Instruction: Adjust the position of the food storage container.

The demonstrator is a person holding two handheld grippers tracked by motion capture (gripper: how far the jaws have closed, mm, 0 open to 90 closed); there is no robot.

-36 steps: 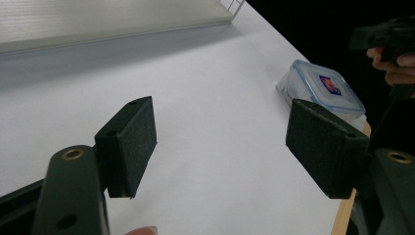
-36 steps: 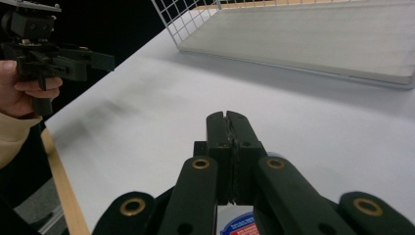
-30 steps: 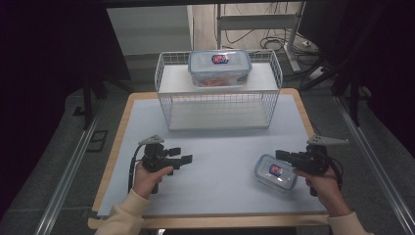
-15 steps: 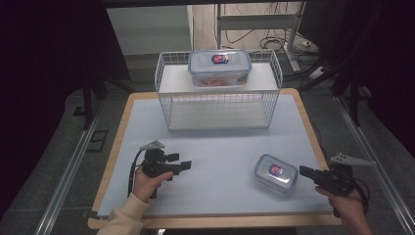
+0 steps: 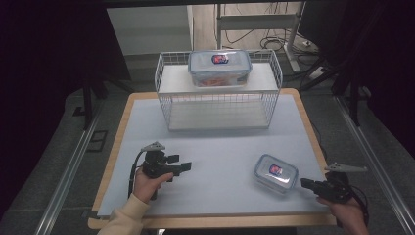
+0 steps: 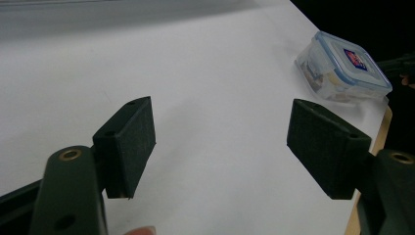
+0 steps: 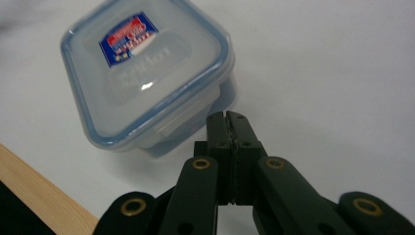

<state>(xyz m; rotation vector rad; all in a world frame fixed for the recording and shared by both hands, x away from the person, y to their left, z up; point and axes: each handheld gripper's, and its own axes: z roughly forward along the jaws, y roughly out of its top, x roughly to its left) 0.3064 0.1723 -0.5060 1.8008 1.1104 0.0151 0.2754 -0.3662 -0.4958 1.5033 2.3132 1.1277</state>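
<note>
A small clear box with a blue-rimmed lid (image 5: 276, 172) lies on the white tabletop at the near right; it shows in the left gripper view (image 6: 342, 68) and close up in the right gripper view (image 7: 147, 73). My right gripper (image 5: 304, 183) is shut with nothing between its jaws. Its tips (image 7: 227, 117) point at the box's right side from just beside it; I cannot tell whether they touch. My left gripper (image 5: 185, 167) rests at the near left, open and holding nothing (image 6: 220, 142), aimed toward the box. A larger lidded box (image 5: 219, 67) sits on top of the wire basket.
The white wire basket (image 5: 218, 105) stands at the back middle of the table. The wooden table edge (image 5: 313, 142) runs just right of the small box. Bare white surface (image 5: 220, 147) lies between the grippers and the basket.
My right gripper has drawn back to the right and toward the near edge, sinking from beside the small box's top to its right side. The left gripper and both boxes have stayed put.
</note>
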